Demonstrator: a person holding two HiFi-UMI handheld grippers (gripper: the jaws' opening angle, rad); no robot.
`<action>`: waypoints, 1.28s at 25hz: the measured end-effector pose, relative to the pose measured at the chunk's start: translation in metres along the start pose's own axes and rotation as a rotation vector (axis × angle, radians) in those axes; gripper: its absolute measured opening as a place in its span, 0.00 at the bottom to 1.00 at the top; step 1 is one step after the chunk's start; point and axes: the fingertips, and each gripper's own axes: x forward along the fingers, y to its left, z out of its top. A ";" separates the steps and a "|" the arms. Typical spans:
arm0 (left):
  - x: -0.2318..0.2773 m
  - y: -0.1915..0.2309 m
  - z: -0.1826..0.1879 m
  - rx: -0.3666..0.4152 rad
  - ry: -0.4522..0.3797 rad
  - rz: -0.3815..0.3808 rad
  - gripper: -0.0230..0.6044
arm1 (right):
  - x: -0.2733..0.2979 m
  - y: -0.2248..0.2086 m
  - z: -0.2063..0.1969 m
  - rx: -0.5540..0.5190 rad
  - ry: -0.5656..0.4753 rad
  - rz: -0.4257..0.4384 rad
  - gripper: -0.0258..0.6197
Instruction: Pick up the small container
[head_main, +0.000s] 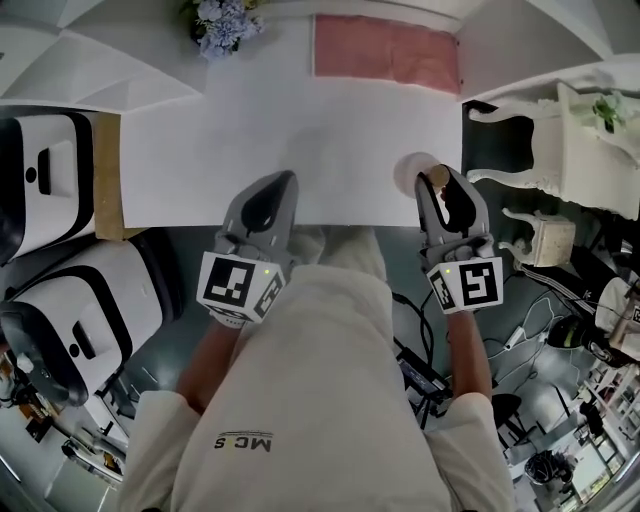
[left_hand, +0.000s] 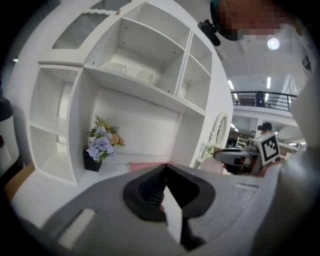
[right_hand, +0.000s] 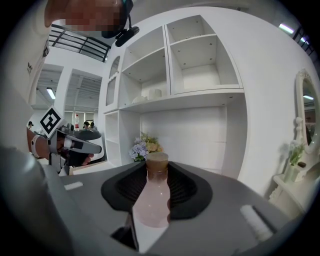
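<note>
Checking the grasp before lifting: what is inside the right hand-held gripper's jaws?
The container, pinkish with a brown cap, stands upright between the jaws of the right hand-held gripper. Its base is hidden by the gripper body.

Looking steeply down from the head, well above the left claw (head_main: 284, 180) and right claw (head_main: 438, 178). Riding close behind each claw's jaws, facing forward over them toward the white shelf unit (left_hand: 140, 80). Sharing the flower pot (left_hand: 100, 147), ahead and left of both claws.
</note>
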 end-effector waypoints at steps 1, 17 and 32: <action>-0.002 0.001 0.003 0.002 -0.008 0.004 0.04 | -0.002 0.000 0.003 0.003 -0.004 -0.002 0.24; -0.022 0.003 0.029 0.025 -0.091 0.033 0.04 | -0.033 0.009 0.012 0.013 0.001 -0.003 0.24; -0.041 -0.003 0.019 0.014 -0.098 0.033 0.04 | -0.047 0.023 0.005 0.022 0.018 -0.010 0.24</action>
